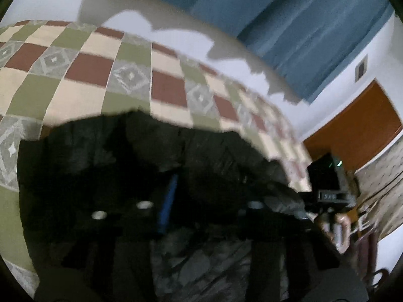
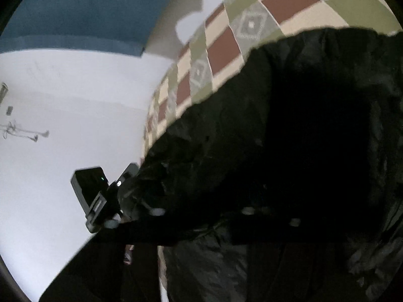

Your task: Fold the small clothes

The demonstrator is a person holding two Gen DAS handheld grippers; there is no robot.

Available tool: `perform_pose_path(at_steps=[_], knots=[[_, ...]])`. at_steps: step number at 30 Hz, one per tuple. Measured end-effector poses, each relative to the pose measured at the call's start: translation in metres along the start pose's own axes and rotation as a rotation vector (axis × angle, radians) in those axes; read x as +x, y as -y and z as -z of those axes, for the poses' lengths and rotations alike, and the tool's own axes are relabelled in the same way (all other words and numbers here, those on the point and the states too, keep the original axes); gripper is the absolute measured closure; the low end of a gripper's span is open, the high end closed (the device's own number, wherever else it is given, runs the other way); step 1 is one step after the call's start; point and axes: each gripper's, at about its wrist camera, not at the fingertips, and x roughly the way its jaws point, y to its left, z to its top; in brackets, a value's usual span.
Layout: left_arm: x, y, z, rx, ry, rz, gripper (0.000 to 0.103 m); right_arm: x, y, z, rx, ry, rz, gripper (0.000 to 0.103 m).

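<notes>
Patchwork-quilted bed (image 1: 83, 80) beneath dark, crinkly, thin garment (image 1: 201, 156): light, limp, slippery; best pinched at edges. Left tongs (image 1: 176, 214), right tongs (image 2: 267, 216): buried in cloth, closure unclear.

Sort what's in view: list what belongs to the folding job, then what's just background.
Belongs to the job:
- black garment, draped over both grippers
- left gripper
- right gripper
- checked bedspread, the surface under the garment

Just background:
- blue curtain
- orange-brown door
- white wall
</notes>
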Motion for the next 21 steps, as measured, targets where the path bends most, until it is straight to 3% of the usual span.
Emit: perform_pose_path(at_steps=[2, 4, 11, 15, 19, 21], knots=[[0.007, -0.001, 0.015, 0.013, -0.036, -0.023, 0.09, -0.001, 0.006, 0.008, -0.034, -0.009, 0.048, 0.096], [0.016, -0.001, 0.034, 0.027, -0.073, -0.051, 0.095, 0.001, 0.017, 0.018, -0.044, -0.028, 0.068, 0.098], [0.038, -0.008, 0.076, 0.042, -0.111, -0.11, 0.097, 0.014, 0.046, 0.033, -0.064, -0.04, 0.124, 0.101], [0.038, -0.005, 0.085, 0.09, -0.07, -0.144, 0.097, 0.017, 0.047, 0.032, -0.089, -0.026, 0.123, 0.102], [0.017, 0.006, 0.088, 0.115, -0.03, -0.165, 0.097, 0.004, 0.042, 0.038, -0.109, -0.008, 0.088, 0.096], [-0.004, 0.014, 0.088, 0.133, -0.005, -0.168, 0.097, -0.009, 0.033, 0.038, -0.115, 0.02, 0.081, 0.085]])
